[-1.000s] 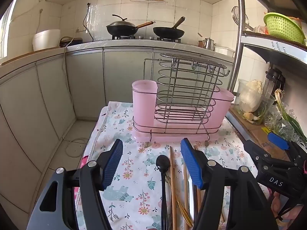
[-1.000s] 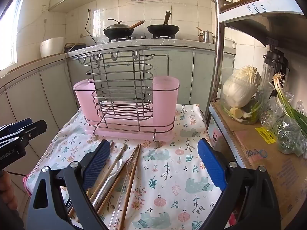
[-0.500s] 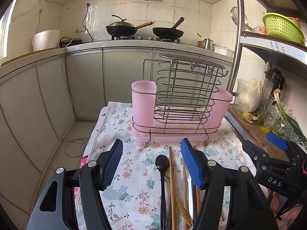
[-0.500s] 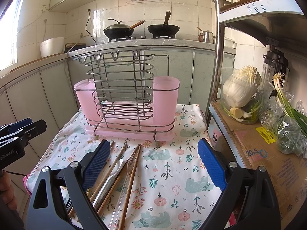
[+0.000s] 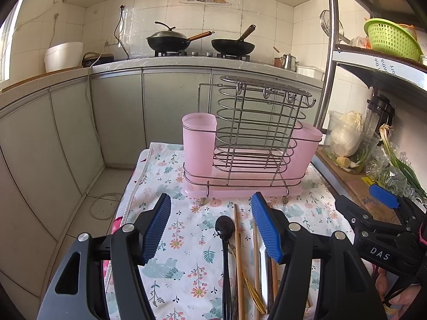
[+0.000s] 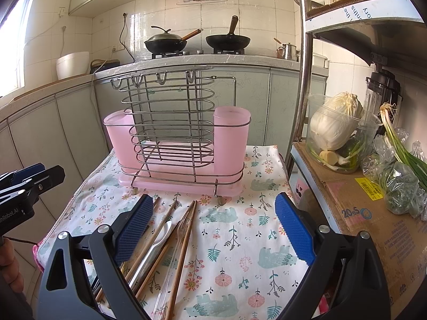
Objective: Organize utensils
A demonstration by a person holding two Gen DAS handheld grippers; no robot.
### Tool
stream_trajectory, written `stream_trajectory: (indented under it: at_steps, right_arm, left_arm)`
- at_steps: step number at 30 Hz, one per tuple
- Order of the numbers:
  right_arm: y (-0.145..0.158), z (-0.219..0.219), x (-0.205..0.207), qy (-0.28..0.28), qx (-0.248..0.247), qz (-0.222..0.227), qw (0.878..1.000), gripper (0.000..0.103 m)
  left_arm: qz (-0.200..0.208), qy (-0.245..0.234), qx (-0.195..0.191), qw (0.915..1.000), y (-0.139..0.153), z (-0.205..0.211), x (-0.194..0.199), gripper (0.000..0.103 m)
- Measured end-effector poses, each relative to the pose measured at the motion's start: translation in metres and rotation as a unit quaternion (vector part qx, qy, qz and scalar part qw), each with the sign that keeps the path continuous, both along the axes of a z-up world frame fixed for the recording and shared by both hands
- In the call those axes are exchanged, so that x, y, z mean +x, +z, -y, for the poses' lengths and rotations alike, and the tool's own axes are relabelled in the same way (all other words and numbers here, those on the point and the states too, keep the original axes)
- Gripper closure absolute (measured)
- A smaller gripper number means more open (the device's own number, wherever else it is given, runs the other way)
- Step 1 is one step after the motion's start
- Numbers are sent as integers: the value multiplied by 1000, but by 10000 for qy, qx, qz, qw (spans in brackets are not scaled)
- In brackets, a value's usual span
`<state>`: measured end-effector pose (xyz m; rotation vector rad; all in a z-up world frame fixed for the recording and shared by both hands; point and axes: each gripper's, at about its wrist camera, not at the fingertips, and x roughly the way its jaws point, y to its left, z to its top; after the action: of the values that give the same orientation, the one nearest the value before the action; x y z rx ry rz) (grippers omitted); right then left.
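A pink utensil holder with a wire rack (image 5: 248, 157) stands at the far end of the floral cloth; it also shows in the right wrist view (image 6: 178, 149). Loose utensils lie in front of it: a black spoon (image 5: 225, 240), wooden chopsticks (image 5: 238, 242), a white spoon (image 6: 157, 242), more chopsticks (image 6: 184, 240). My left gripper (image 5: 210, 229) is open and empty, above the black spoon and chopsticks. My right gripper (image 6: 213, 229) is open and empty, above the cloth just right of the utensils. Each gripper shows in the other's view, the right one (image 5: 379, 224) and the left one (image 6: 24, 184).
A cardboard box (image 6: 368, 213) with a tub of cabbage (image 6: 336, 130) and bagged greens (image 6: 400, 186) stands to the right under a metal shelf post (image 6: 304, 80). Kitchen cabinets and a stove with two woks (image 5: 197, 40) lie behind. The floor drops off at the cloth's left edge (image 5: 133, 184).
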<state>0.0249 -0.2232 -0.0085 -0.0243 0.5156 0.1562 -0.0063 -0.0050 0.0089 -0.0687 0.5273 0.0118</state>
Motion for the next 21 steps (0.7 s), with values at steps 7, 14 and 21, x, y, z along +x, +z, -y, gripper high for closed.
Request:
stream_trajectory:
  at_steps: [7,14,21]
  right_arm:
    - [0,0,-1,-3,-3,1,10000,10]
    - [-1,1,1,-2,-5,-1,10000,10]
    - [0,-1,-1,-3,-6,-1,10000,10]
  left_arm:
    - [2,2,-3,10000,1,0,0,40]
    - [4,2,-1,10000,1,0,-1,40]
    - [8,5,-4,10000,0,0,-1,40]
